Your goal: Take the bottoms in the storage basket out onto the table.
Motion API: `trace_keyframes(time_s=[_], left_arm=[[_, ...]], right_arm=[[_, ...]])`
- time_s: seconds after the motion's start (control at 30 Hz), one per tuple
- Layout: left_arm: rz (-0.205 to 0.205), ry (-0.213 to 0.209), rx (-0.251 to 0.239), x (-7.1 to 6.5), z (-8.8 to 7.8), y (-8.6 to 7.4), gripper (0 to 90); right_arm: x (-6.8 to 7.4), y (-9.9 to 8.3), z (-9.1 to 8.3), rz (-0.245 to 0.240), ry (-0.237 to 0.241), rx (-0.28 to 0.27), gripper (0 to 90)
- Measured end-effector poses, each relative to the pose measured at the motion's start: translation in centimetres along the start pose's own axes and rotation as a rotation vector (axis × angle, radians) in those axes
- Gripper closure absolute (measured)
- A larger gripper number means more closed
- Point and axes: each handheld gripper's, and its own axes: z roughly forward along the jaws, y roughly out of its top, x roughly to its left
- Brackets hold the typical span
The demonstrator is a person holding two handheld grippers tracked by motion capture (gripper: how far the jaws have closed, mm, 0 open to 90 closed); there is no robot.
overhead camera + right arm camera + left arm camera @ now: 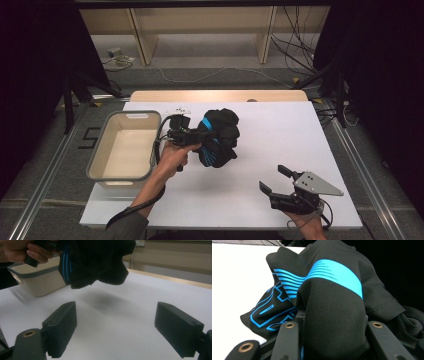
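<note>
the left gripper [196,134] is clamped on a bunched black cloth garment with bright blue stripes [219,137], holding it clear above the white table [280,135], just beside a beige rectangular plastic bin with a grey rim [125,147]. the right gripper [274,180] hovers near the table's front edge, its jaws spread wide with nothing between them.

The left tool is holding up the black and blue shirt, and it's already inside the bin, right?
Not quite. The left tool does hold the black and blue shirt up, but it hangs above the white table, beside the bin, not inside. The high view shows this.
</note>
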Motion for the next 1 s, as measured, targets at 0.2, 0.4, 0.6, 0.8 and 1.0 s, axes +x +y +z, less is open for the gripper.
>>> trace_keyframes(time_s=[0.2, 0.4, 0.6, 0.8, 1.0], left_arm=[[0.008, -0.007, 0.009, -0.5, 0.6, 0.1, 61.0], [0.005, -0.001, 0.026, -0.7, 1.4, 0.0, 61.0], [0.013, 0.015, 0.044, -0.8, 2.1, -0.2, 60.7], [0.022, 0.031, 0.063, -0.7, 2.5, -0.3, 60.4], [0.016, 0.042, 0.07, -0.5, 3.0, -0.4, 60.2]], right_arm=[[0.0, 0.0, 0.0, -0.001, -0.001, 0.0, 18.9], [0.0, 0.0, 0.0, -0.001, 0.0, -0.001, 18.9], [0.0, 0.0, 0.0, -0.001, 0.001, -0.001, 18.9], [0.0, 0.0, 0.0, -0.001, 0.001, -0.001, 18.9], [0.1, 0.0, 0.0, -0.002, 0.001, -0.002, 18.9]])
